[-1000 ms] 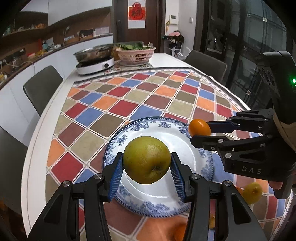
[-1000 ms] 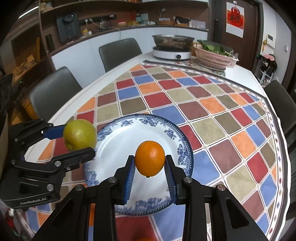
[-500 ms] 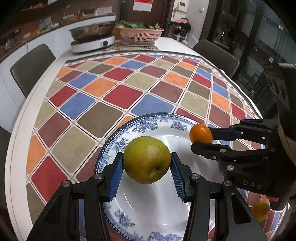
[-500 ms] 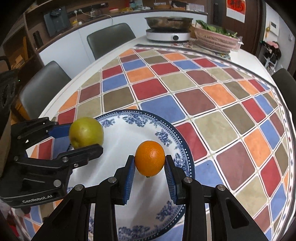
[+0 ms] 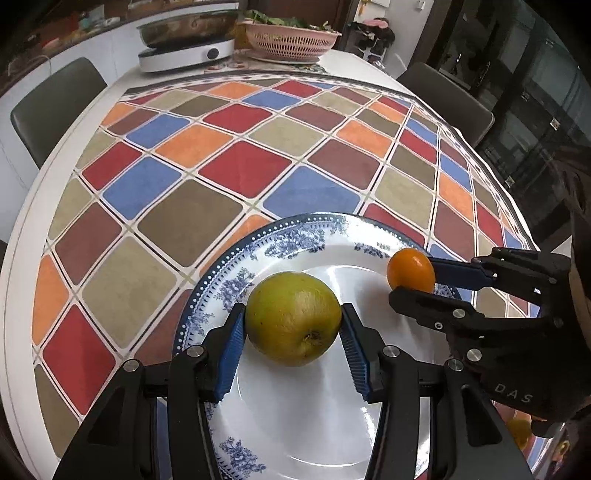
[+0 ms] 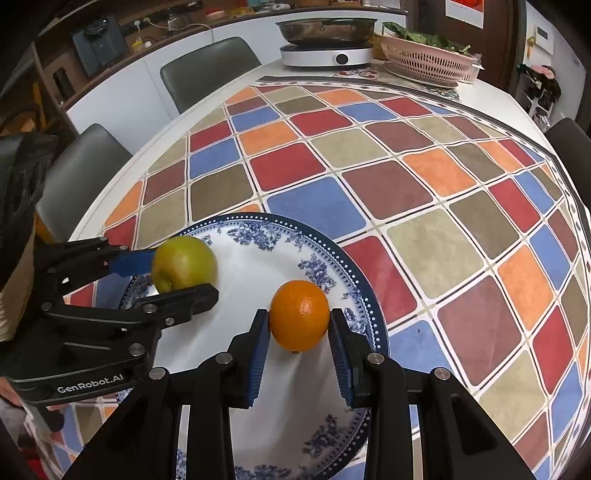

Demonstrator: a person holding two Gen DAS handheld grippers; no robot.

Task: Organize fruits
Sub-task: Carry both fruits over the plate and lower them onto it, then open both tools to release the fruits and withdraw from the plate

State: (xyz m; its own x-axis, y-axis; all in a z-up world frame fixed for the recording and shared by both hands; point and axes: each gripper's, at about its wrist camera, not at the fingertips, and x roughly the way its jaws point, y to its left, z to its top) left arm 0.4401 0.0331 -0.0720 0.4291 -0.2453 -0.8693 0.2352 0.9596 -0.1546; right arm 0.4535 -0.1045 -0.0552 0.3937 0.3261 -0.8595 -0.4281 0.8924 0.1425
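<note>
Left gripper [image 5: 292,314]: jaws partly open and just been opening a little, green pear [image 5: 288,317] between the blue pads. Both pads look to touch the pear's sides, so it counts as gripped. The pear sits low over the middle-left of the blue-and-white plate [image 5: 295,413]; can't tell if its underside rests on the plate.

Right gripper [image 6: 299,318]: clenched tight on the orange [image 6: 299,314], pads pressed on both sides. The orange is over the right part of the plate, near the rim. Can't tell if it touches the plate surface.

Pear and orange are apart, pear left, orange right. The plate holds nothing else that shows.

The plate lies on a checked tablecloth [image 5: 184,221] at the near edge of the table. At the far end a pink basket [image 5: 291,42] has leafy greens [image 6: 424,37] in it. Just beside it a metal pan [image 5: 184,29] sits on a white cooker [image 5: 188,57]; its contents are not visible.

One more yellow-orange fruit [image 5: 519,432] is on the cloth off the plate, mostly hidden behind the right gripper.
</note>
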